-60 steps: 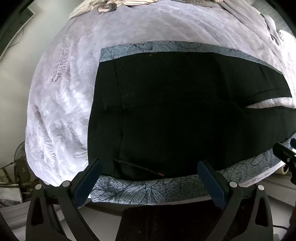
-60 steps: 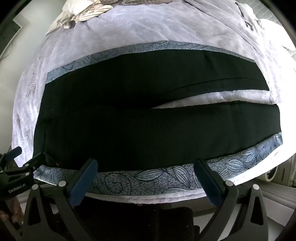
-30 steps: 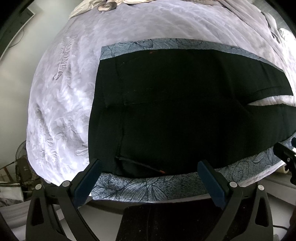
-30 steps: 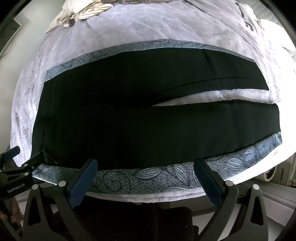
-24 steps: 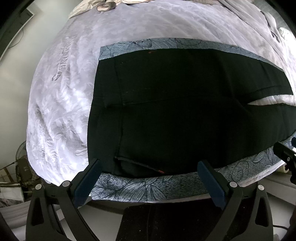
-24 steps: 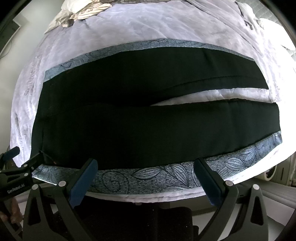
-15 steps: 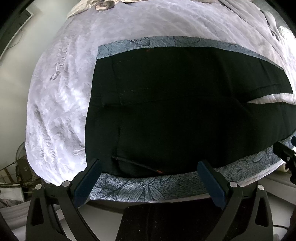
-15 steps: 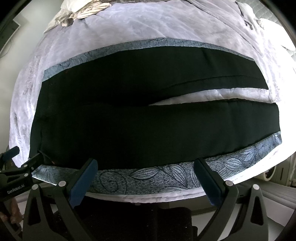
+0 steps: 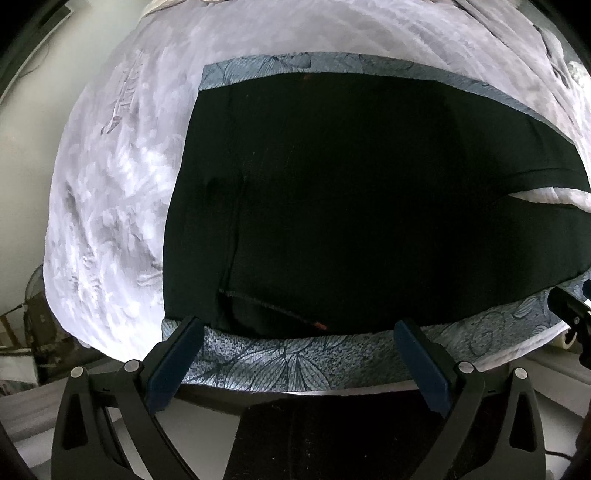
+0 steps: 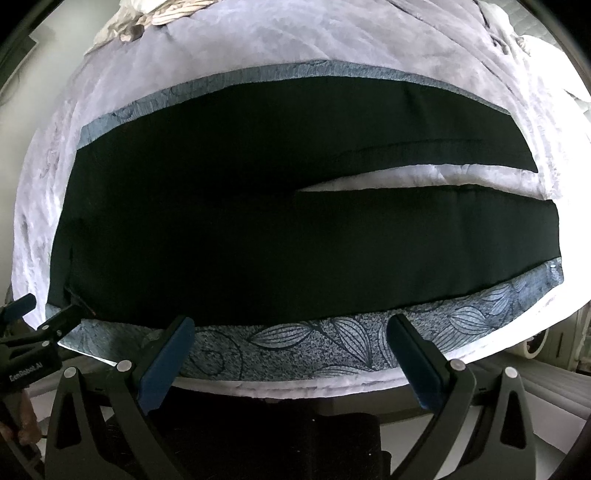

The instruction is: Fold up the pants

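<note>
1. Holding nothing, your left gripper (image 9: pixel 295 347) has its jaws spread wide, its blue pads (image 9: pixel 173 363) hanging over the near edge of the blue leaf-patterned mat (image 9: pixel 280 360), just short of the pants (image 9: pixel 351 206).
2. Your right gripper (image 10: pixel 288 347) is likewise spread wide and empty, poised over the same mat (image 10: pixel 332 343) just short of the pants (image 10: pixel 221 221).
3. From the right wrist view, the left gripper (image 10: pixel 27 332) shows beside the waist corner of the pants.
4. The black pants lie flat on the mat, waistband toward your left and both legs running to your right.
5. A narrow wedge of pale cover (image 10: pixel 424 177) shows between the two legs, widening toward the hems.
6. A thin cord with a reddish tip (image 9: pixel 317 325) lies at the near edge of the pants, close to the waist.
7. Around the mat spreads a pale lilac bedspread (image 9: pixel 110 206).
8. Beyond the pants, at the far end of the bedspread, sits a crumpled heap of light fabric (image 10: pixel 155 18).
</note>
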`<move>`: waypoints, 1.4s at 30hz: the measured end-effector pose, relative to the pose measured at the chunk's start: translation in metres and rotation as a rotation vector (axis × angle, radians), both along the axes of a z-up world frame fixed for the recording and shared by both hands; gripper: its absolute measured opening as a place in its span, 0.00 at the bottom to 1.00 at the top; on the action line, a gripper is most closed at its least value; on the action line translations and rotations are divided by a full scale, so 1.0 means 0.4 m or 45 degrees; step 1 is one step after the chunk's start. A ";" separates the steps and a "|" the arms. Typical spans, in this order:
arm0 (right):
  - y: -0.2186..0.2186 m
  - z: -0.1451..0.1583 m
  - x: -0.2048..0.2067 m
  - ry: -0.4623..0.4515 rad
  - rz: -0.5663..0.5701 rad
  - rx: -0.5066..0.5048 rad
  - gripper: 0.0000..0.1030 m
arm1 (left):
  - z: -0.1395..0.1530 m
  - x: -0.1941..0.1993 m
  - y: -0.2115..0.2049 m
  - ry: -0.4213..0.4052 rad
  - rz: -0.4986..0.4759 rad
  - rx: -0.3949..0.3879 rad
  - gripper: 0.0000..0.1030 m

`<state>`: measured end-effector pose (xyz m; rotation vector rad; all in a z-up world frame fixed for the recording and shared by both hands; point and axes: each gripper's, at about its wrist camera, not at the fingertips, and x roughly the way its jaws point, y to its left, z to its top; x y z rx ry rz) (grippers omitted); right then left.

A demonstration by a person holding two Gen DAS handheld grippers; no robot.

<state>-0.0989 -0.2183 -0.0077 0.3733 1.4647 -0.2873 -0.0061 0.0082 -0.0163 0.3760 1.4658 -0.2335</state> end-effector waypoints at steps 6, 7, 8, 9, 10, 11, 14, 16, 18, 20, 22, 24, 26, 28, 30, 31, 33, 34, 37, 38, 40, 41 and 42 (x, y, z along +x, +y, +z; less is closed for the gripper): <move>0.004 -0.020 0.000 0.001 0.007 -0.003 1.00 | -0.015 -0.010 0.019 0.011 0.023 -0.038 1.00; 0.004 -0.025 0.000 0.004 0.008 -0.002 1.00 | -0.020 -0.010 0.023 0.012 0.028 -0.050 1.00; 0.005 -0.029 -0.002 0.006 0.010 0.002 1.00 | -0.024 -0.012 0.028 0.013 0.034 -0.061 1.00; 0.005 -0.034 -0.003 0.004 0.011 0.003 1.00 | -0.027 -0.012 0.031 0.014 0.038 -0.068 1.00; 0.006 -0.037 -0.003 0.004 0.012 0.003 1.00 | -0.030 -0.013 0.034 0.015 0.043 -0.075 1.00; 0.006 -0.040 -0.004 0.004 0.013 0.004 1.00 | -0.035 -0.015 0.038 0.017 0.050 -0.080 1.00; 0.005 -0.054 -0.009 0.010 0.013 0.011 1.00 | -0.046 -0.016 0.044 0.024 0.060 -0.078 1.00; 0.004 -0.060 -0.011 0.009 0.010 0.017 1.00 | -0.054 -0.016 0.046 0.029 0.066 -0.075 1.00; 0.001 -0.066 -0.014 0.005 0.004 0.024 1.00 | -0.061 -0.018 0.047 0.033 0.069 -0.072 1.00; -0.001 -0.070 -0.018 -0.007 -0.009 0.042 1.00 | -0.065 -0.019 0.048 0.035 0.071 -0.078 1.00; -0.010 -0.069 -0.021 -0.026 -0.021 0.076 1.00 | -0.068 -0.017 0.048 0.036 0.073 -0.095 1.00; -0.027 -0.068 -0.026 -0.085 -0.041 0.156 1.00 | -0.069 -0.014 0.048 0.045 0.079 -0.137 1.00; -0.046 -0.066 -0.035 -0.147 -0.072 0.253 1.00 | -0.073 -0.009 0.051 0.078 0.088 -0.208 1.00; -0.084 -0.073 -0.060 -0.247 -0.144 0.447 1.00 | -0.078 -0.005 0.055 0.117 0.094 -0.282 1.00; -0.113 -0.092 -0.087 -0.282 -0.201 0.571 0.87 | -0.081 -0.004 0.059 0.153 0.100 -0.358 1.00; -0.128 -0.113 -0.111 -0.283 -0.232 0.653 0.79 | -0.084 -0.002 0.061 0.171 0.102 -0.387 1.00; -0.140 -0.152 -0.147 -0.259 -0.273 0.731 0.71 | -0.092 0.001 0.067 0.203 0.104 -0.433 0.98; -0.139 -0.175 -0.162 -0.246 -0.294 0.782 0.70 | -0.101 0.001 0.072 0.220 0.107 -0.450 0.96; -0.133 -0.229 -0.209 -0.215 -0.346 0.916 0.70 | -0.108 0.002 0.083 0.242 0.119 -0.477 0.95; -0.130 -0.241 -0.222 -0.210 -0.361 0.951 0.70 | -0.110 0.004 0.086 0.248 0.124 -0.486 0.95; -0.115 -0.264 -0.235 -0.190 -0.378 0.976 0.70 | -0.113 0.003 0.091 0.256 0.133 -0.493 0.95; -0.109 -0.281 -0.237 -0.192 -0.392 1.000 0.70 | -0.116 -0.002 0.094 0.261 0.138 -0.495 0.95; -0.105 -0.293 -0.227 -0.205 -0.404 1.029 0.70 | -0.118 -0.006 0.091 0.263 0.143 -0.494 0.95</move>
